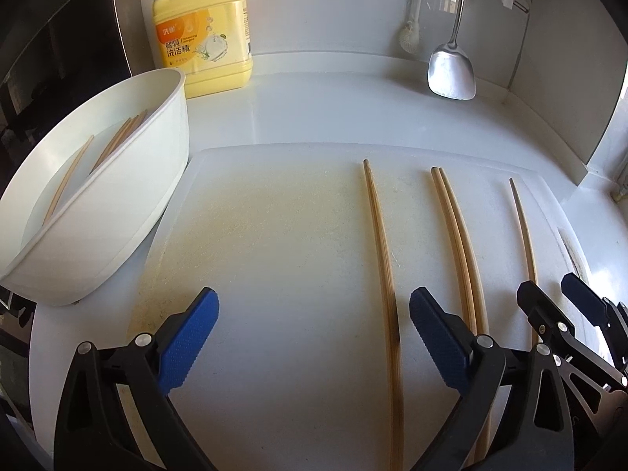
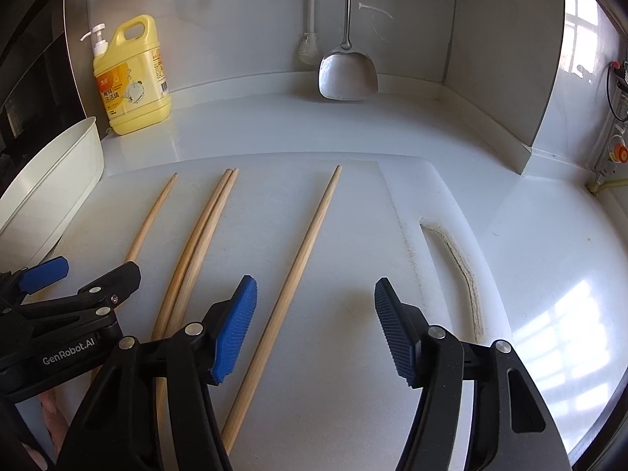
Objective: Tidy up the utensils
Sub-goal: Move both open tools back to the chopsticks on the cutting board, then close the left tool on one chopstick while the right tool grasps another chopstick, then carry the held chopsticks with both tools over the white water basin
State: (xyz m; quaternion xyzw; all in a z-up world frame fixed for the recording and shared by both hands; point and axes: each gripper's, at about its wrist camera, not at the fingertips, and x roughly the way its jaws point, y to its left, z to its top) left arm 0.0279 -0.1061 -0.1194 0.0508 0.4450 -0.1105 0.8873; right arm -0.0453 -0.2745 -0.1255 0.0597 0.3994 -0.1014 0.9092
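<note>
We see a pale worktop (image 2: 510, 180) carrying a white cutting board (image 1: 274, 243), and on the board four wooden chopsticks lie lengthwise: a single chopstick (image 1: 382, 259), a touching pair (image 1: 455, 235), and an outer chopstick (image 2: 310, 251). At the board's left edge sits a white tub (image 1: 129, 180), tilted, with more chopsticks (image 1: 117, 141) inside. A yellow detergent bottle (image 1: 204, 35) stands behind it, and a steel spatula (image 2: 347, 70) hangs against the back wall. Our left gripper (image 1: 314, 337) stands wide open, the single chopstick lying between its fingers, untouched. Our right gripper (image 2: 314, 322) is partly open around the outer chopstick, pads clear of it, gripping nothing.
</note>
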